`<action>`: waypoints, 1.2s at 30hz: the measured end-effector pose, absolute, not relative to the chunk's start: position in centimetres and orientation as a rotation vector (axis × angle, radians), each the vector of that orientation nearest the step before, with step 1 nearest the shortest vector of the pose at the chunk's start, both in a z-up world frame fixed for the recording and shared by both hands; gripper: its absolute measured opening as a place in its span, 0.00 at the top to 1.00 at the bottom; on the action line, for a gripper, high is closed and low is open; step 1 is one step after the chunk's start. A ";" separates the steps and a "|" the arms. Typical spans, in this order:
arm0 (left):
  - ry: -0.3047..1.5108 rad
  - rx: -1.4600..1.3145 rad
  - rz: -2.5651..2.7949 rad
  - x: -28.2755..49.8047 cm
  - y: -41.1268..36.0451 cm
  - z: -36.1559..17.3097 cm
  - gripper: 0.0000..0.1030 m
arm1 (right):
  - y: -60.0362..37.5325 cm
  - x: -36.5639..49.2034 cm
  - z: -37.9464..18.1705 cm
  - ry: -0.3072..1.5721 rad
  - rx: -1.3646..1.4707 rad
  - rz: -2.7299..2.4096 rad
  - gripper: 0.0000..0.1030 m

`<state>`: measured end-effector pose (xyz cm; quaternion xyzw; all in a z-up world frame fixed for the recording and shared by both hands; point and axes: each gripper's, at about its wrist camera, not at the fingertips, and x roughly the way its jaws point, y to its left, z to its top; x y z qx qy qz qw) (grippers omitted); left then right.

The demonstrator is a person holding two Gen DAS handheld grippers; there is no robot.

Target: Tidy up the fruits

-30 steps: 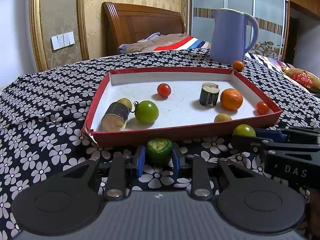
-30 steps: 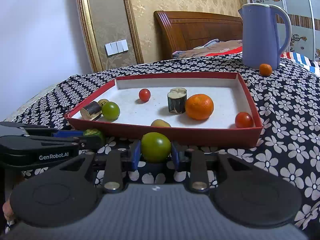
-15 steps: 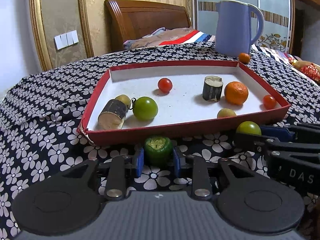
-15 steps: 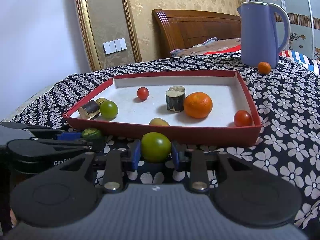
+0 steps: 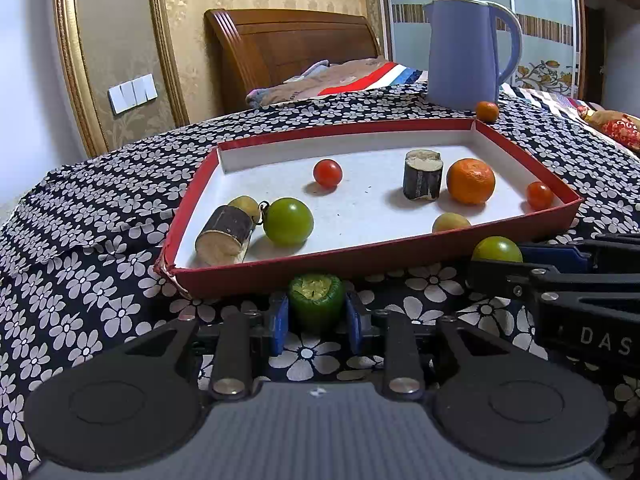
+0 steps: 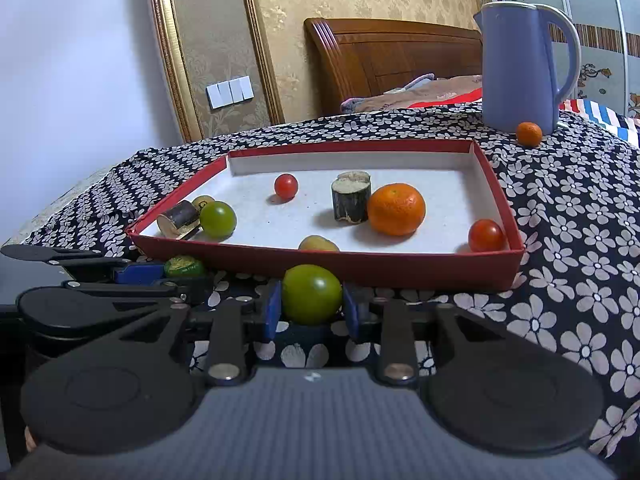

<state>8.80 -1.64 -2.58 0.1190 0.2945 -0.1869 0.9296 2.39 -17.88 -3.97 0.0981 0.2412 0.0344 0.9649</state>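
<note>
Left gripper point(image 5: 316, 317) grips green stub point(image 5: 316, 300) before tray point(image 5: 320, 264).

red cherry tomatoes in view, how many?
2, both inside the red tray. One tomato sits toward the back left of the middle; the other tomato lies in the front right corner. None appear hidden behind the other fruit, as far as both views show.

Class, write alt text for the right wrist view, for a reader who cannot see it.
The right gripper holds a green tomato just short of a red tray on a flowered cloth. The tray holds an orange, red tomatoes and cut cane pieces. At left, the left gripper holds a green cut piece.
</note>
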 end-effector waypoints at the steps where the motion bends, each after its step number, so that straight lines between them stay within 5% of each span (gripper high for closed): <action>1: 0.599 0.251 -0.381 8.7 -1.7 -2.6 0.72 | -17.9 2.4 -4.0 0.488 0.198 0.070 0.70; 36: 0.562 0.265 -0.379 8.0 -1.9 -2.5 0.72 | -17.9 2.4 -4.1 0.494 0.194 0.069 0.70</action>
